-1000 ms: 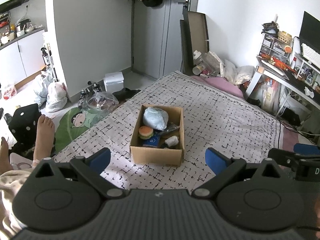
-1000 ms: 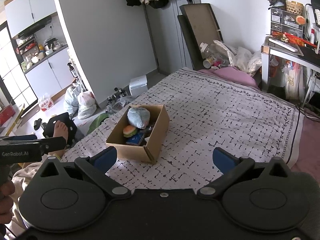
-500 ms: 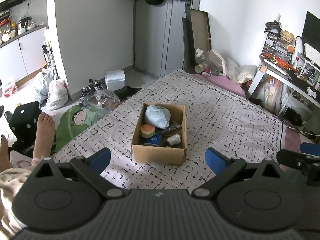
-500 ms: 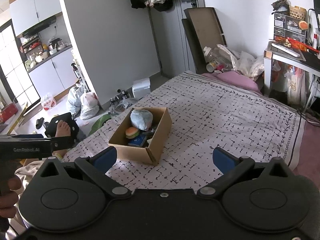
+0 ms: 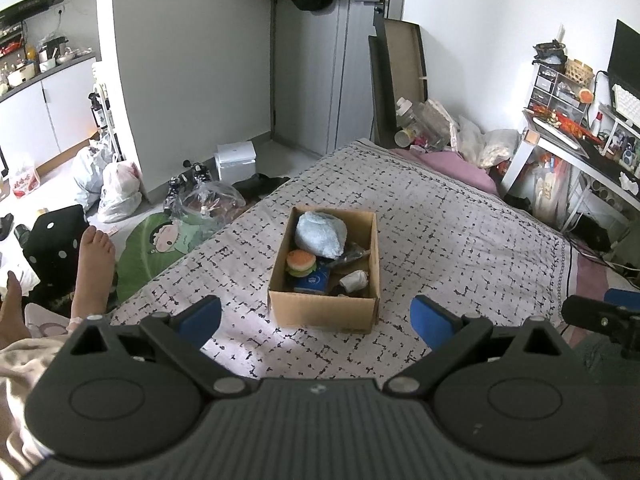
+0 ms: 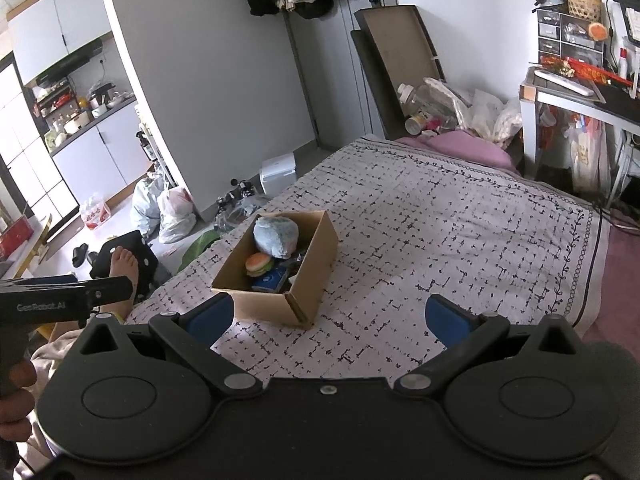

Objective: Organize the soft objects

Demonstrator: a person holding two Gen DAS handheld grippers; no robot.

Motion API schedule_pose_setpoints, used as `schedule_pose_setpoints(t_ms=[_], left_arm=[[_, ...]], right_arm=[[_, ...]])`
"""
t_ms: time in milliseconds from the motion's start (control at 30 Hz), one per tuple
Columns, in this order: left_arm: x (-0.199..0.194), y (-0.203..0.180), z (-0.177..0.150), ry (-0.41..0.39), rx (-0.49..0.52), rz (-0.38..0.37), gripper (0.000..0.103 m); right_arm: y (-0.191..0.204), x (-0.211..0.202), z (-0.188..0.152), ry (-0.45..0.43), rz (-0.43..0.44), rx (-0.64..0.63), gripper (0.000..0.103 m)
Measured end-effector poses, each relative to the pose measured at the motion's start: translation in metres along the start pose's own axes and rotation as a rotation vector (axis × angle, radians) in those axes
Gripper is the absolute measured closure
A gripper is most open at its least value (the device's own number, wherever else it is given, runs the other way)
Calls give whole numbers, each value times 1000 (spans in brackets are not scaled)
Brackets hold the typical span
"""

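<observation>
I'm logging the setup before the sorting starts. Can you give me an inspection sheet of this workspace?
Surface: patterned bedspread, bare around the box.
Job's things: cardboard box holds a blue plush, burger toy, blue packet and a white bundle.
Clutter: plastic bags on the floor; bottles and bags at the bed's far end.
Grippers: left gripper and right gripper both open, empty, short of the box.
Cables: some on the floor by the desk.
Surroundings: a bare foot beside the bed.
</observation>
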State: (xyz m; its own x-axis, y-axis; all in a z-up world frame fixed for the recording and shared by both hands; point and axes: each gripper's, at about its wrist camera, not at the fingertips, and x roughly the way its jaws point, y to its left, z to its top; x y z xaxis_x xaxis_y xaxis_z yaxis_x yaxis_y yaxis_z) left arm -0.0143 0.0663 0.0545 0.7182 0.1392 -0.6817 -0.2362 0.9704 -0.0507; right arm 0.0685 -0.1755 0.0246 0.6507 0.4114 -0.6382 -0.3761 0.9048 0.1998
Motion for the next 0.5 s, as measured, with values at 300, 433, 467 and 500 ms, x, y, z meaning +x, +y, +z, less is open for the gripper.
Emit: schedule_pose_setpoints(t_ms=[300, 433, 467, 500], left_arm=[[6, 5, -2, 13, -18, 10, 3], [4, 6, -2, 11, -22, 13, 3], [4, 6, -2, 11, -22, 14, 3], [4, 6, -2, 11, -21, 14, 3]], right_arm=[[0, 0, 0, -1, 6, -5, 0], [0, 0, 1, 1, 4, -5, 0], [0, 0, 1, 2, 4, -5, 0], [1, 0, 1, 3, 3, -4, 0]])
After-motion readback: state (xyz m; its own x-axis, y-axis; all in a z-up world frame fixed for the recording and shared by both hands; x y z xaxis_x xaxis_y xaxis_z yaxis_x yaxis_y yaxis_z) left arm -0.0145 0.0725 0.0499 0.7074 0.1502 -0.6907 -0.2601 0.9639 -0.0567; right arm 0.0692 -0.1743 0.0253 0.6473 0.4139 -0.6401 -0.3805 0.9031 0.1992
